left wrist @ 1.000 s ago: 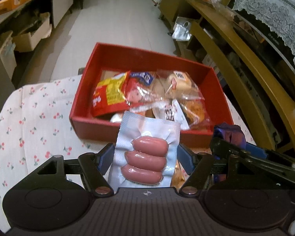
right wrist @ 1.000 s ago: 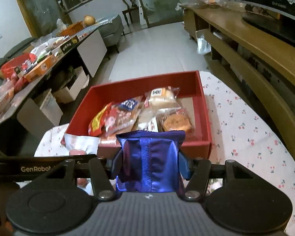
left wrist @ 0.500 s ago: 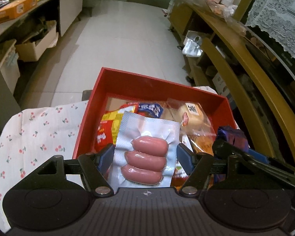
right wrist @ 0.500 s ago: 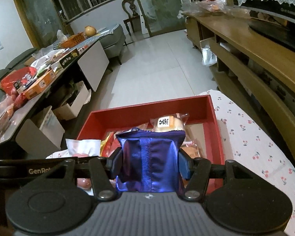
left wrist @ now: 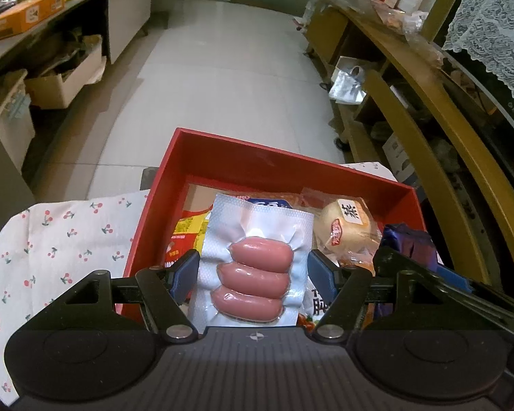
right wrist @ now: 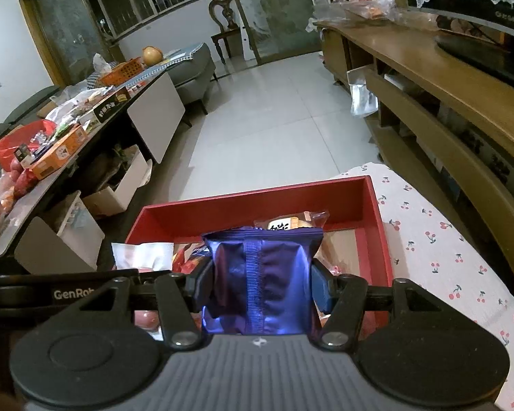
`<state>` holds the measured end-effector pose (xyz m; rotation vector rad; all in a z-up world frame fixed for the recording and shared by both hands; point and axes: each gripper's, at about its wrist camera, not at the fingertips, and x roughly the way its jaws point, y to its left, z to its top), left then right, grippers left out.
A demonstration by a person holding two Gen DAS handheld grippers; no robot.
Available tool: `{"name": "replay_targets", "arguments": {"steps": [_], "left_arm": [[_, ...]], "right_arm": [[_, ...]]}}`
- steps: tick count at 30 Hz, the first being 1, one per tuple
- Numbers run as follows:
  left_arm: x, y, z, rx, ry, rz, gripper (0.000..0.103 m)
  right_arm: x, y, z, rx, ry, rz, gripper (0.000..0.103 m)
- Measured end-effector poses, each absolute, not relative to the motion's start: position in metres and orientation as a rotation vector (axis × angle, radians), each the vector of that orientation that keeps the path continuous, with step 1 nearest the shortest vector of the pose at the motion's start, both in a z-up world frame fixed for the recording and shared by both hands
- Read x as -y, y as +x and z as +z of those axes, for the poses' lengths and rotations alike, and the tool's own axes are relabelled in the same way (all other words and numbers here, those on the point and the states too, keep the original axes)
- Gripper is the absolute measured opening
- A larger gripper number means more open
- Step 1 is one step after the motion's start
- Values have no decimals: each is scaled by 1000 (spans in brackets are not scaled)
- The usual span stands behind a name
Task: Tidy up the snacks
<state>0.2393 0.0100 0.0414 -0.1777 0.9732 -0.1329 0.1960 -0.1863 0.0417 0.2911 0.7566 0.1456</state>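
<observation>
My left gripper (left wrist: 253, 267) is shut on a clear vacuum pack of three pink sausages (left wrist: 255, 270) and holds it over the near part of the red box (left wrist: 257, 157). My right gripper (right wrist: 262, 284) is shut on a shiny blue snack packet (right wrist: 262, 274), held over the near part of the same red box (right wrist: 250, 205). The box holds several snacks: a wrapped bun (left wrist: 346, 222), a red and yellow packet (left wrist: 183, 236). The blue packet also shows at the right of the left wrist view (left wrist: 407, 239).
The box sits on a white cherry-print cloth (left wrist: 58, 239) (right wrist: 445, 257). A long wooden shelf unit (right wrist: 445, 85) runs along the right. A cluttered table with boxes (right wrist: 61, 144) stands at the left. Tiled floor (left wrist: 222, 78) lies beyond.
Both grippers have moved forward with their packs, from before the box's near wall to over its inside. The views have tilted up toward the room.
</observation>
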Motion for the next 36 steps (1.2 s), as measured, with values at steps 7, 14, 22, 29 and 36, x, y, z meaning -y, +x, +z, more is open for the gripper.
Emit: {"name": "replay_targets", "arguments": {"steps": [7, 14, 22, 29, 36], "left_arm": [[-10, 244, 39, -972, -175, -114, 74], [-10, 248, 36, -974, -176, -103, 74], [-10, 254, 31, -980, -176, -87, 74], [-12, 258, 25, -988, -173, -68, 74], [-11, 262, 20, -995, -170, -55, 74]], "right_arm": [[186, 203, 38, -759, 288, 147, 76], [183, 208, 35, -753, 274, 144, 76], [180, 216, 29, -754, 264, 143, 76], [175, 221, 23, -754, 258, 146, 76], [173, 226, 17, -759, 259, 148, 76]]}}
